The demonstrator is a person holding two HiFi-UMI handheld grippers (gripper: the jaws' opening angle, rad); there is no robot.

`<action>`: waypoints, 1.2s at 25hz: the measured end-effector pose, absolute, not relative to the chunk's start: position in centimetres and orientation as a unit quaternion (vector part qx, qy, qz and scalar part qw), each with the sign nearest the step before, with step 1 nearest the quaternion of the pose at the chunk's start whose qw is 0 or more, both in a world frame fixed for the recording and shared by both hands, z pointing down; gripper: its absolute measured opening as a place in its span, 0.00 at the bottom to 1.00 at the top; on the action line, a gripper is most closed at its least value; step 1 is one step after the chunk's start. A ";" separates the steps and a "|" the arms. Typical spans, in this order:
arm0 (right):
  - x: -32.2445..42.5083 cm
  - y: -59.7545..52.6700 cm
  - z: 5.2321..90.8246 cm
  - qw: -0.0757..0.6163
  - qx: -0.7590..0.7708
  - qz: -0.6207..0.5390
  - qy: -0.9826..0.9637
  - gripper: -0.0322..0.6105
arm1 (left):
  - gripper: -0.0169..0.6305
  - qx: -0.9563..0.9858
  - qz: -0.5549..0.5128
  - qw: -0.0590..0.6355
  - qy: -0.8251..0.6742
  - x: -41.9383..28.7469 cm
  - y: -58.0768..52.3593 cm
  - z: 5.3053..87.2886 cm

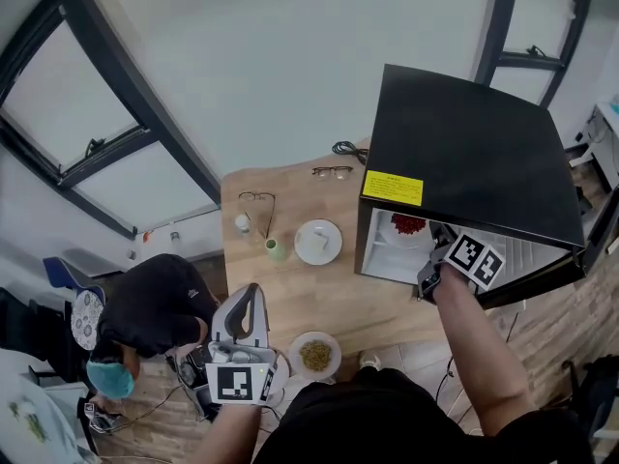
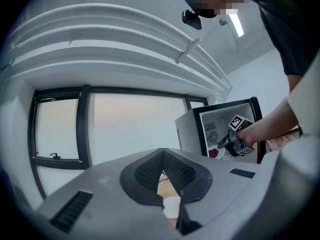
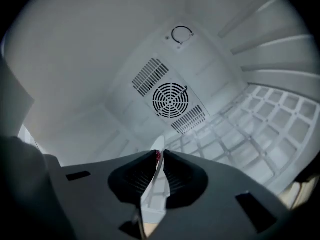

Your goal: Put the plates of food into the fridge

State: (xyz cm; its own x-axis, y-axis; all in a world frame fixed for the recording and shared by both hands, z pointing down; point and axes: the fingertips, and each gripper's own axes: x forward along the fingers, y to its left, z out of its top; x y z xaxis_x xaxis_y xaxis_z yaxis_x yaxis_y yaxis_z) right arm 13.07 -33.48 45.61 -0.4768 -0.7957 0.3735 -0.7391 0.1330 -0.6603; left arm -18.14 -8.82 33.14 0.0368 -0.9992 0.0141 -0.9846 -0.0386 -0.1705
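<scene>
A black mini fridge [image 1: 464,153] stands open on the wooden table [image 1: 290,298]. Inside it sits a white plate of red food [image 1: 407,228]. My right gripper [image 1: 432,271] reaches into the opening. In the right gripper view the jaws [image 3: 159,156] are shut on that plate's thin rim [image 3: 152,184], with a bit of red food showing at the tips. My left gripper [image 1: 250,293] hangs low at the table's near left, shut with nothing between its jaws [image 2: 162,151]. A plate of brownish-green food [image 1: 314,355] lies on the table just right of it.
A white plate [image 1: 318,241], a green cup [image 1: 278,249] and two pairs of glasses [image 1: 257,201] lie on the table's far half. A person in black [image 1: 155,303] crouches to the left. The fridge's back wall has a fan grille [image 3: 171,100]; a wire shelf [image 3: 260,124] runs along the right.
</scene>
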 end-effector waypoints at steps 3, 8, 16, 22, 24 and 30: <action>13.2 -34.2 45.6 -0.015 -0.535 -0.372 0.759 0.20 | 0.03 -0.718 -0.061 0.045 0.691 -18.5 -8.5 33.9; 13.8 -35.2 45.8 -0.058 -0.560 -0.346 0.750 0.28 | 0.03 -0.713 -0.050 0.037 0.698 -19.2 -7.5 34.4; 15.6 -33.7 42.0 -0.061 -0.598 -0.228 0.766 0.35 | 0.03 -0.717 -0.029 0.042 0.696 -20.3 -6.5 33.4; 12.6 -25.9 36.9 -0.013 -0.537 -0.100 0.838 0.35 | 0.03 -0.733 -0.036 0.055 0.677 -19.7 -5.8 33.3; 11.4 -22.7 36.1 0.005 -0.501 -0.083 0.861 0.35 | 0.03 -0.737 -0.029 0.052 0.673 -19.9 -5.1 33.5; 6.8 -15.5 41.5 -0.029 -0.410 -0.148 0.899 0.35 | 0.03 -0.739 -0.017 0.028 0.672 -20.9 -2.8 35.1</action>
